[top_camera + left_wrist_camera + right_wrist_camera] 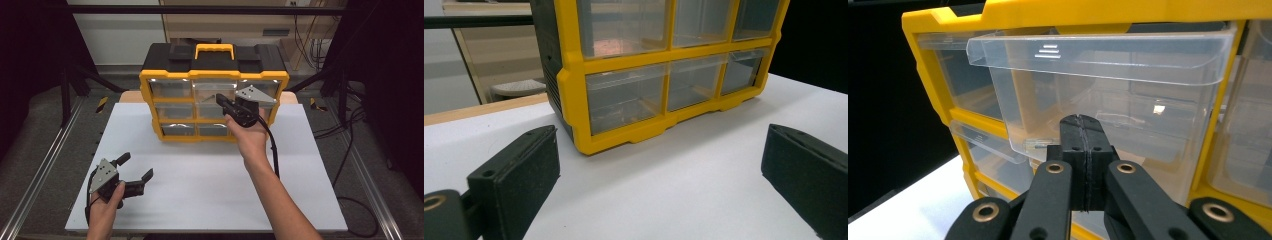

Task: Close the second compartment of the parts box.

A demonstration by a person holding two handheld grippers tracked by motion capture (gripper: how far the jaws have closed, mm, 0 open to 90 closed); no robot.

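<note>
Right tongs (1083, 145) closed, drawer (1098, 95) jutting forward

Your high view looks forward and down from above your side of the white surface (200, 190), taking in the whole drawer cabinet (214, 75). Your left claw (659, 175) view sits low, near the surface, facing the cabinet's lower corner. Your right claw (1083, 165) view sits very close, apparently at the top middle drawer (1098, 100). All three views share the cabinet front.
</note>
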